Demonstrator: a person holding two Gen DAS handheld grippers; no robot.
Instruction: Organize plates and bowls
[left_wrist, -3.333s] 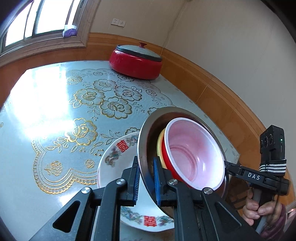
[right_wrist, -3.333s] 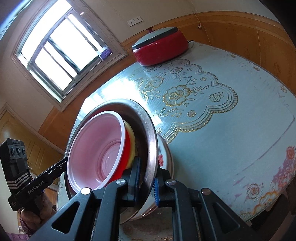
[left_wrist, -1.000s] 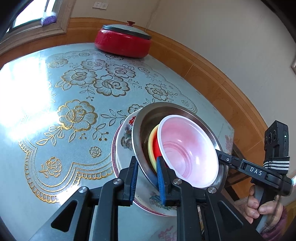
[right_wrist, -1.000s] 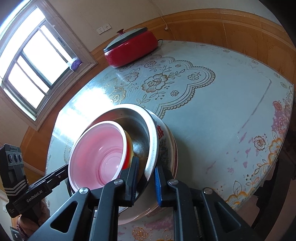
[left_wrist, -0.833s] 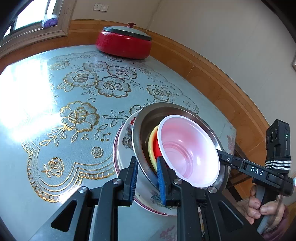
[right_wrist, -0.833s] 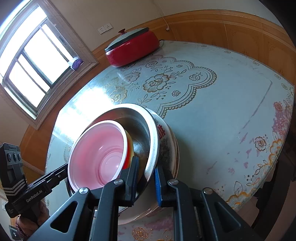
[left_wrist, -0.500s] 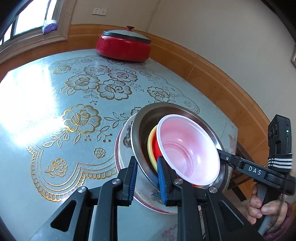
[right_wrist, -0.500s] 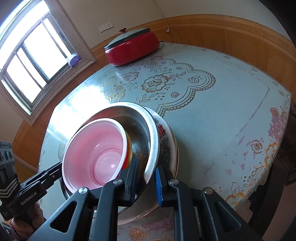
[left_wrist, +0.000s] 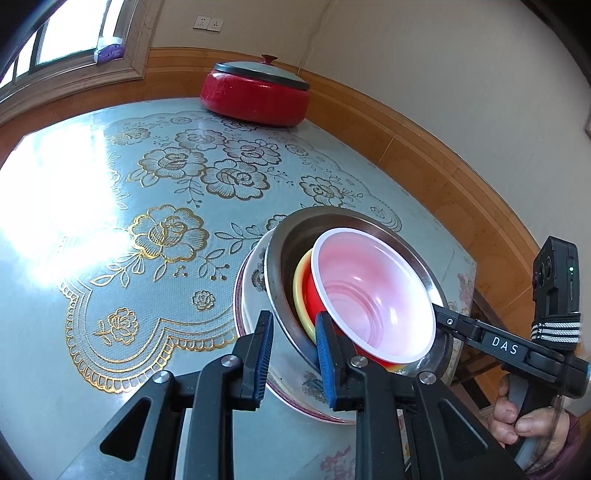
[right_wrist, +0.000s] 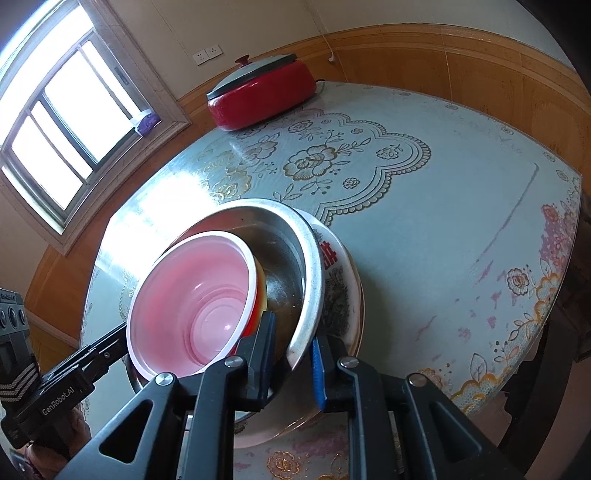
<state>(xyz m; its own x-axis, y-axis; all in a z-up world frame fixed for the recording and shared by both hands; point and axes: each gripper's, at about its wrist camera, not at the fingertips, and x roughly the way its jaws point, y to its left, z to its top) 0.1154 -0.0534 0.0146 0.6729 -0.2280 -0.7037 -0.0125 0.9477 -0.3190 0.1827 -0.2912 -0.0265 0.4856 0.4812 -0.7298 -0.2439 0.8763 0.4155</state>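
A steel bowl holds a nested yellow bowl, a red bowl and a pink-lined bowl. The stack rests tilted on a flowered ceramic plate. My left gripper straddles the steel rim; its jaws are opening and the outer pad stands off the rim. On the opposite side my right gripper is shut on the steel bowl's rim, one finger inside and one outside.
A red lidded pot stands at the table's far edge by the wood-panelled wall. The table has a blue cloth with gold flowers. The stack sits near the table's corner. A person's hand holds the right gripper's handle.
The steel bowl stack, held tilted above the plate earlier, has come down onto it. The left jaws have widened off the rim. The right grip looks unchanged.
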